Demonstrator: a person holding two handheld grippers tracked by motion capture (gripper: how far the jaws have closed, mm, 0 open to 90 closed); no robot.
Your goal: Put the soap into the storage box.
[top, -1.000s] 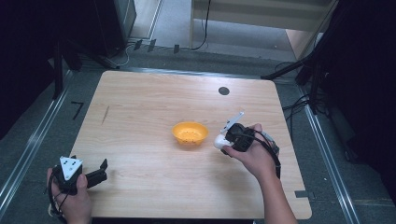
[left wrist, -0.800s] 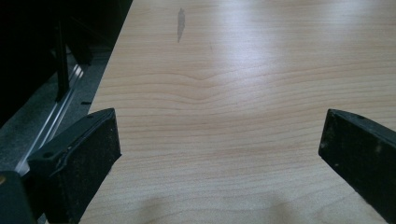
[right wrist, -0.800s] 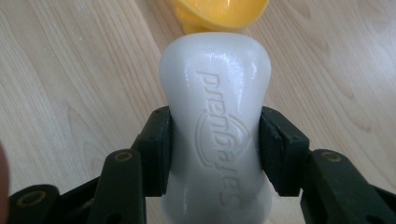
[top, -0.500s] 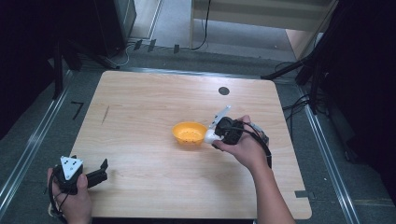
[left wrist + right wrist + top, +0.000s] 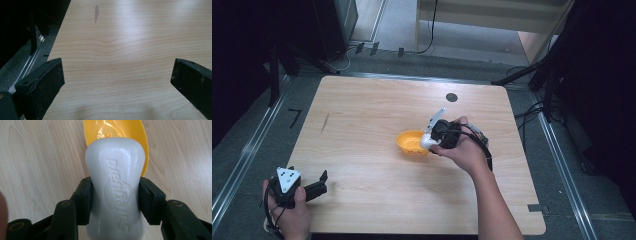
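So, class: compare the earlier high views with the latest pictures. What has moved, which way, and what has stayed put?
The right gripper, shut on the white bottle, has moved left across the table, from beside the orange bowl to over its right rim. Its fingers stayed clamped on the bottle's sides. The bowl has not shifted, and the left gripper stayed open at the near left corner.

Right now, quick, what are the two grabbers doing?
Left gripper: open, holding nothing, low over the table.
Right gripper: closed on a white bottle, over the orange bowl.
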